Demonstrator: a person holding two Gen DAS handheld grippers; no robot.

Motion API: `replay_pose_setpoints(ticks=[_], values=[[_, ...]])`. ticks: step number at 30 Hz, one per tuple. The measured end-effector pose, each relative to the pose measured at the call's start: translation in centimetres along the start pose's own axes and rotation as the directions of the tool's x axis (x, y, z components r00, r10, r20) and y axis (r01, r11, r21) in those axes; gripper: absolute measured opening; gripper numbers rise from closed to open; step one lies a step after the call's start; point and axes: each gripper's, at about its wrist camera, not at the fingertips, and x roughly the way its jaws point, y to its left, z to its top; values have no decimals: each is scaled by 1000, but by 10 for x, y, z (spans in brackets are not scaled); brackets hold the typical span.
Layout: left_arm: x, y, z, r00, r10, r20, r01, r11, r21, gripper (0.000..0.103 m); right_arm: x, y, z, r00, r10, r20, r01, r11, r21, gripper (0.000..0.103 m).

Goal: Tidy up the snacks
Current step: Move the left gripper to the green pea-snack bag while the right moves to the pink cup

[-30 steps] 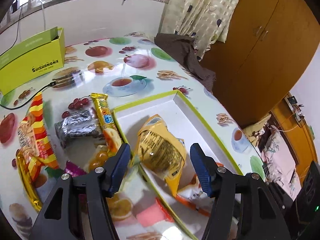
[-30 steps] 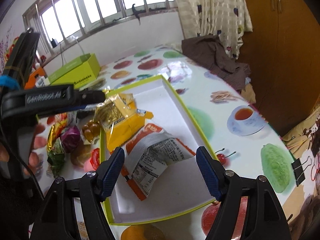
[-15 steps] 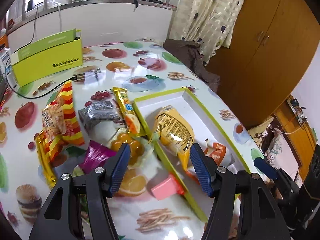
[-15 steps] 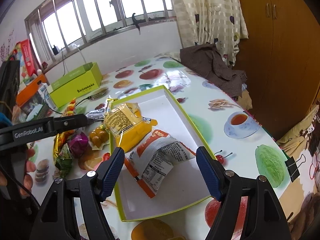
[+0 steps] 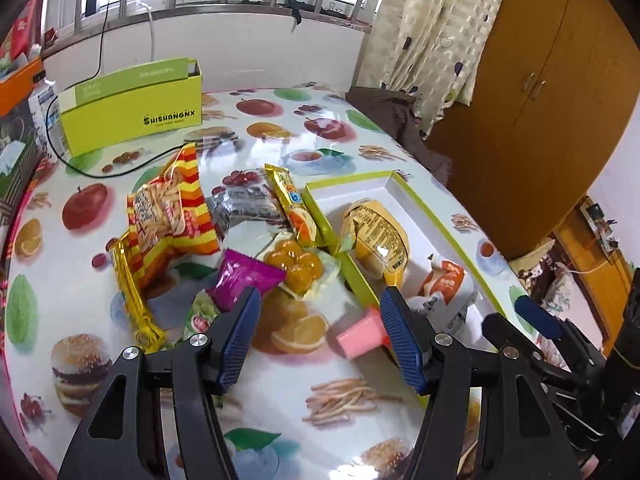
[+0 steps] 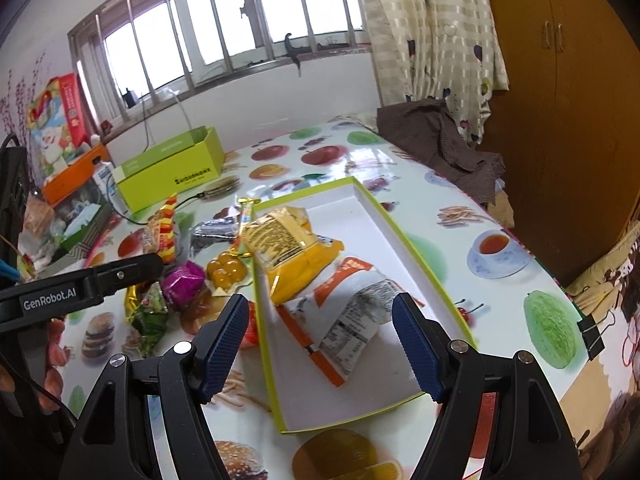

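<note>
A white tray with a green rim (image 5: pixel 348 178) (image 6: pixel 416 248) holds a yellow packet (image 5: pixel 378 232) (image 6: pixel 288 240) and an orange-and-white packet (image 5: pixel 448 284) (image 6: pixel 352 304). Left of the tray lie loose snacks: a striped chips bag (image 5: pixel 172 208), a dark foil packet (image 5: pixel 244 208), a yellow bar (image 5: pixel 292 204), a clear pack of orange balls (image 5: pixel 296 264), a magenta packet (image 5: pixel 244 280) and a pink packet (image 5: pixel 360 336). My left gripper (image 5: pixel 320 312) hangs open above the tablecloth near the pink packet, holding nothing. My right gripper (image 6: pixel 320 312) is open over the tray's near end.
A lime-green box (image 5: pixel 132 112) stands at the back with a black cable (image 5: pixel 80 168) running past it. A brown cloth (image 6: pixel 440 140) drapes over the far right table edge, beside a wooden wardrobe (image 5: pixel 540 80). Boxes and clutter (image 6: pixel 64 184) crowd the left side.
My left gripper has drawn back from the tray toward the loose snacks; the yellow packet, earlier framed by its fingers, now lies ahead. The right gripper has backed off a little.
</note>
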Motion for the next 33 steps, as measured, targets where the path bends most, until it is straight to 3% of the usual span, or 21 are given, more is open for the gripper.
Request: replay_pose_setpoints(ticks=[14, 25, 33], values=[[-11, 30, -21, 997, 75, 4, -75, 997, -22, 63, 17, 32, -9, 997, 57, -46, -61, 994, -86, 74], [-9, 60, -32, 997, 78, -9, -78, 993, -87, 63, 35, 48, -14, 993, 73, -94, -84, 989, -124, 74], [-4, 96, -44, 994, 103, -31, -106, 981, -165, 63, 52, 64, -21, 978, 163, -133, -183, 972, -149, 74]])
